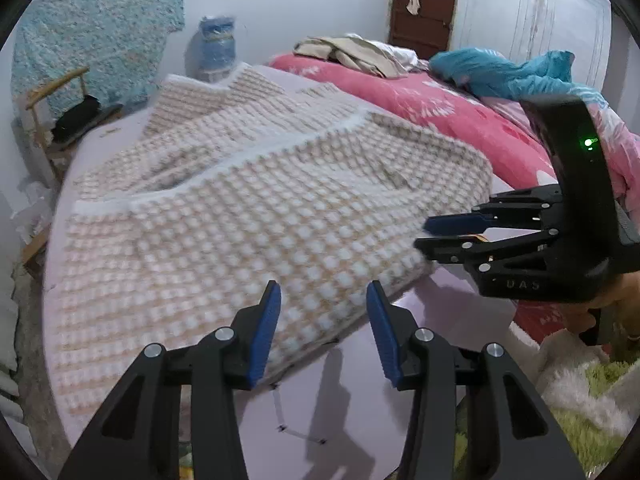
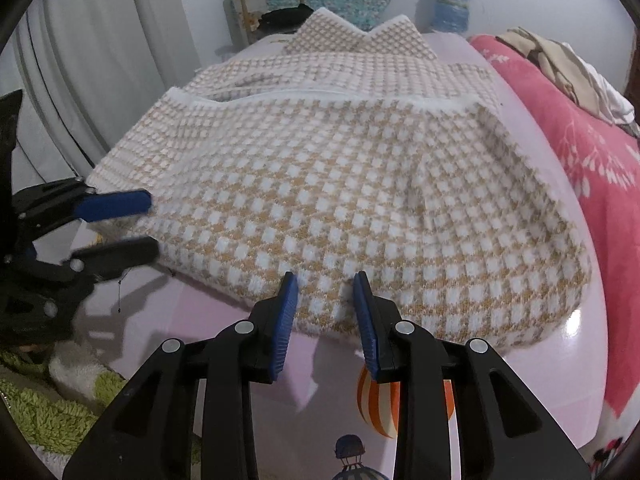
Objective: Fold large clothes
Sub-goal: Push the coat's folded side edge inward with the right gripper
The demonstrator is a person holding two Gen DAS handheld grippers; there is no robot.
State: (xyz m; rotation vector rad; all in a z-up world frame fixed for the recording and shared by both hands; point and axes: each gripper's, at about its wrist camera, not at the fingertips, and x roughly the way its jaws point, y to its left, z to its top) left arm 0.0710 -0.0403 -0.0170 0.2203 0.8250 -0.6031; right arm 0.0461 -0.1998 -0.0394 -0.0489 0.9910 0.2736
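— Blue ribbed pads on black jaws are filling the near edge of both views. Are either of the tongs gripping anything?

— No. The left gripper (image 1: 323, 294) is standing with its jaws apart and nothing between the pads; it is hovering just over the near hem of the checked sweater (image 1: 248, 216). The right gripper (image 2: 326, 282) is also gaping, a little narrower, and its tips are sitting right at the hem of the sweater (image 2: 320, 200); whether they are touching the knit I cannot tell.

— Where is the sweater lying?

— It is lying spread flat on a smooth, glossy lilac sheet (image 1: 452, 320), running from the near edge towards the far side, with both grippers along its near hem, the left one to the left, the right one to the right.

— What is it looking like?

— It is showing a thick, fuzzy knit in small tan and white squares, with soft white bands at the edges and two pointed folds at the far end.

— And beside it?

— A pink floral blanket (image 2: 592, 160) is lying to the right, with rumpled beige clothes (image 1: 352, 54) on its far part.
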